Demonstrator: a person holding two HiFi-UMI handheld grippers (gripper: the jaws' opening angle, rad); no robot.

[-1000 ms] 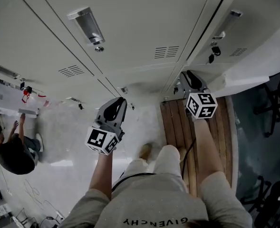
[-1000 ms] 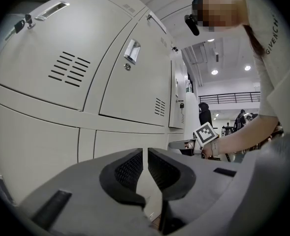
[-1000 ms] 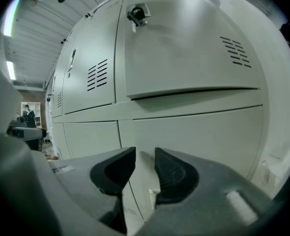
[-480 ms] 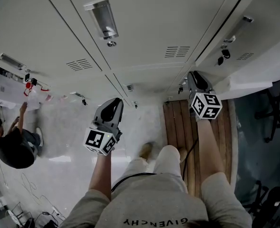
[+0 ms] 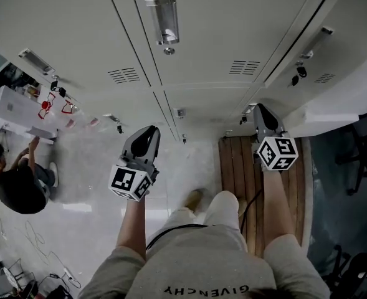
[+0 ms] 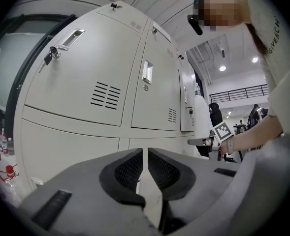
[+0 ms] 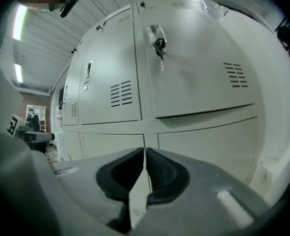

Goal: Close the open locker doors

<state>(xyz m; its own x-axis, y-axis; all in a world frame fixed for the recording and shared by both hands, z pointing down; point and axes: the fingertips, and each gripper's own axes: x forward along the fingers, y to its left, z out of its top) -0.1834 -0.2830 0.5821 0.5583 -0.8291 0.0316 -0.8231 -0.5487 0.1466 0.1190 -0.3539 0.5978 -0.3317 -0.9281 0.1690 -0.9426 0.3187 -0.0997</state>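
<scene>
Ahead, pale locker doors (image 5: 202, 30) with slotted vents (image 5: 244, 67).

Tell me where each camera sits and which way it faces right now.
Head view: on the person's head, looking steeply down the lockers to the floor; shows forearms, legs, left gripper, right gripper.
Left gripper view: rides the left gripper, facing the lockers; own jaws together, empty.
Right gripper view: rides the right gripper, facing a keyed locker door; own jaws have just been closing, nothing between.
Shared: all three see the same lockers.
</scene>
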